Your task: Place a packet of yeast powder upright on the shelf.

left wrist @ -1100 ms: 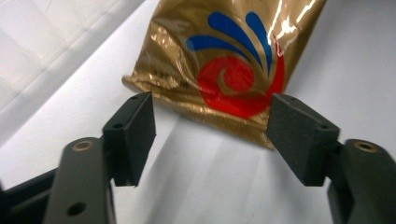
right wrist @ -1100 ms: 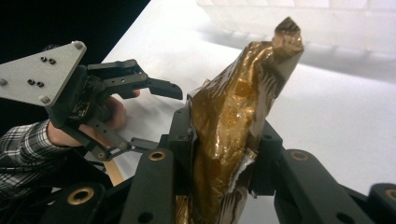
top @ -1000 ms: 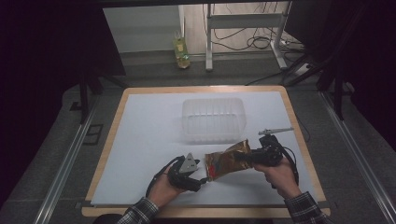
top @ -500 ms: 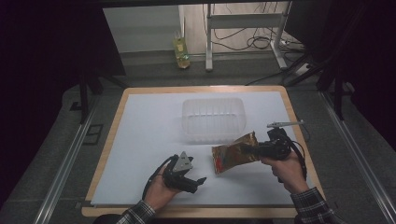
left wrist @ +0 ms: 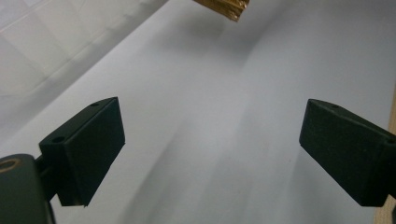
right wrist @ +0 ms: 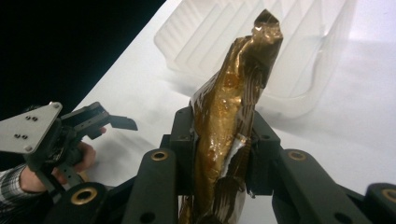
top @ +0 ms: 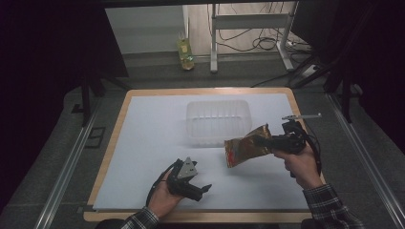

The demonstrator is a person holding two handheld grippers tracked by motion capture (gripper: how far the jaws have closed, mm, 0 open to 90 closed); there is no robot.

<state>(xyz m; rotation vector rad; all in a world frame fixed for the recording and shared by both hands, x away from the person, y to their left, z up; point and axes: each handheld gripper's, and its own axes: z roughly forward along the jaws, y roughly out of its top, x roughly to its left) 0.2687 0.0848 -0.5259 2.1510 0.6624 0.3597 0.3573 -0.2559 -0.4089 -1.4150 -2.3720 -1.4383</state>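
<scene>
Golden foil catches the light where the snack packet (top: 246,149) hangs clear of the white table sheet (top: 143,143), just in front of the clear plastic tub (top: 218,120) and a little to its right. The right gripper (top: 265,141) pinches the packet by one end, its jaws pressed tight on the crinkled wrapper; in the right gripper view the foil (right wrist: 229,126) stands up between the two black jaws with the tub (right wrist: 299,51) right behind it.

A second ago the packet lay lower and nearer the person, with the left gripper right against its near end. Since then the right hand has carried it up and toward the tub, while the left gripper (top: 199,190) has stayed well in front of the tub, near the table's front edge. Its jaws have just been opening and now stand spread wide with nothing between them (the left gripper view shows bare sheet between them, and a corner of the packet (left wrist: 224,7) far ahead).

My reading is that the handover is finished: the left has let go and the packet is wholly in the right gripper's hold. What remains is probably a short carry over the tub's rim and a release inside it, with the floppy free end the likeliest part to catch on the wall.
</scene>
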